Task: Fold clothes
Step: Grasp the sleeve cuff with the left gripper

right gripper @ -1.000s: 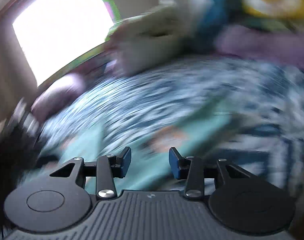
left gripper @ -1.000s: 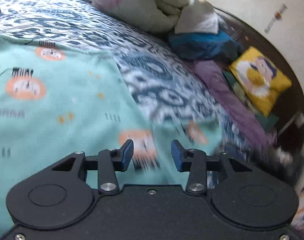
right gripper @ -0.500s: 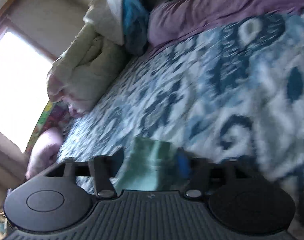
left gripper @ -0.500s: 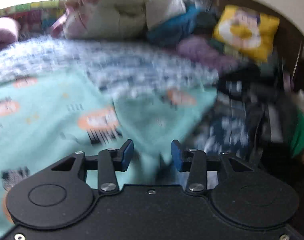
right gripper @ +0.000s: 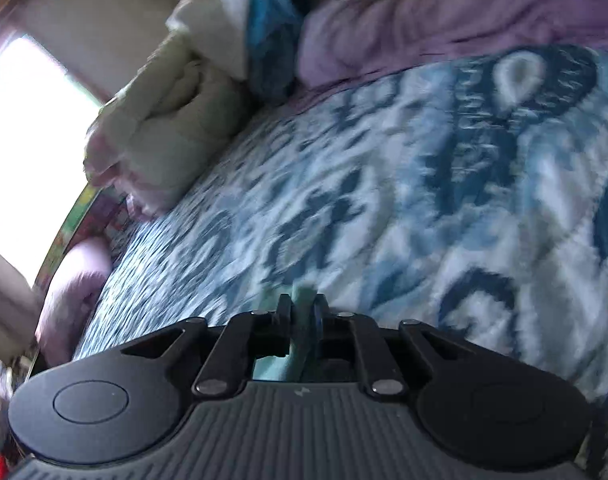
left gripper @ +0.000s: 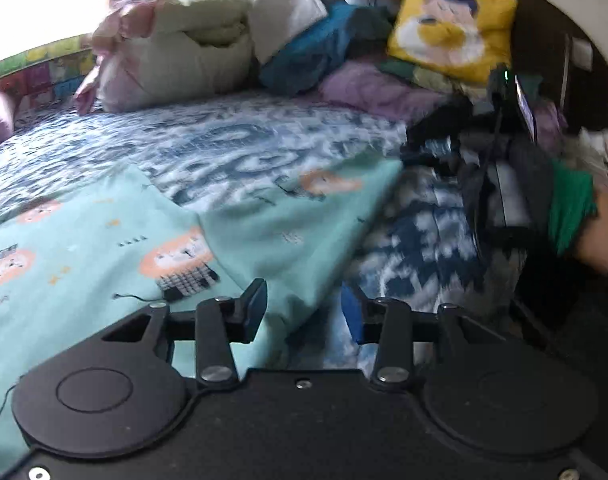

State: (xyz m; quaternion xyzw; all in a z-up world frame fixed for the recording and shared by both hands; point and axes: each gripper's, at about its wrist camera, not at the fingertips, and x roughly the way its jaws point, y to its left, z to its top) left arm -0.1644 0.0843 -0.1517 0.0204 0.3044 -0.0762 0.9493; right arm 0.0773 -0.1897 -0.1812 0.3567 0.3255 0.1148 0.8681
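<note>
While the right gripper pinches a bit of mint fabric, the left gripper hangs with fingers apart over the garment's near edge.

Between the right fingers, drawn close together, a narrow strip of the mint printed garment shows; how much cloth they hold is hidden. The left gripper holds nothing, its gap straddling the garment's lower right edge. From it the garment spreads leftward and away across the blue patterned bedspread, one sleeve-like flap reaching right and farther up the bed; the garment's long axis seems to run left to right. The left gripper is likely nearer the free edge, so grasping there looks the natural next step. Behind the bedspread sits a pile of bedding and a yellow cushion.
</note>
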